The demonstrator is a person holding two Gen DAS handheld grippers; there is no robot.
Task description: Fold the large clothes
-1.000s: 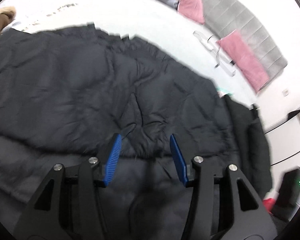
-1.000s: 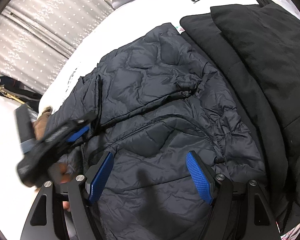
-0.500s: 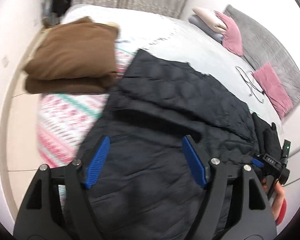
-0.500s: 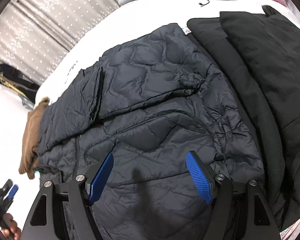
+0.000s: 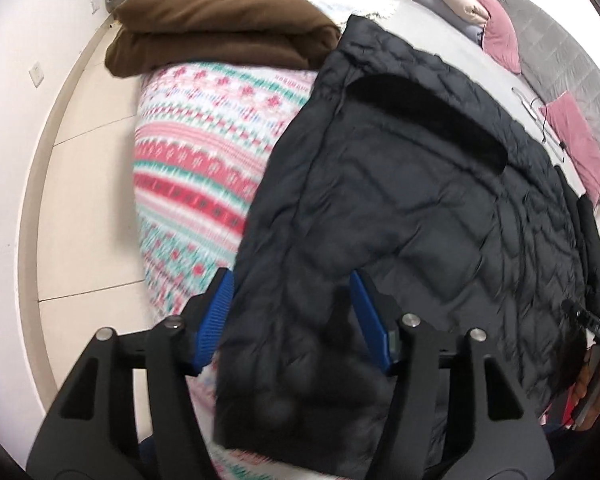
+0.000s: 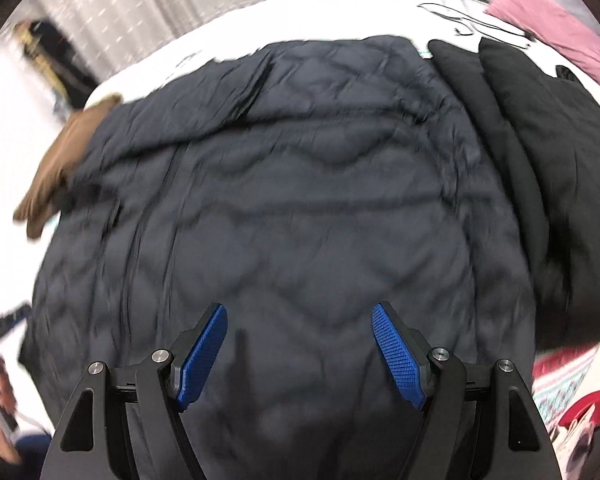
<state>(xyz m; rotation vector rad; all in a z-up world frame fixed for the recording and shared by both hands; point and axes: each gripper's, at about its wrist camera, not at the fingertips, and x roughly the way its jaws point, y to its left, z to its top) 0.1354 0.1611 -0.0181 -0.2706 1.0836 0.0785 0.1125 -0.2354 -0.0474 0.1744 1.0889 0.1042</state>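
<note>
Bedspread [image 5: 204,160] (left wrist only) beside jacket [image 5: 400,208]

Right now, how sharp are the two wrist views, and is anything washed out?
Left wrist view: quilted jacket and patterned bedspread smeared near the tool, sharper farther off. Right wrist view: jacket smeared throughout, tool crisp, left edge washed out white.

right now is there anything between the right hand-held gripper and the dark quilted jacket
Nothing visible. The right hand-held gripper hangs open directly over the dark quilted jacket, with only bare quilted fabric under its blue pads. The black garment lies off to the right, and the brown folded garment at the far left edge.
</note>
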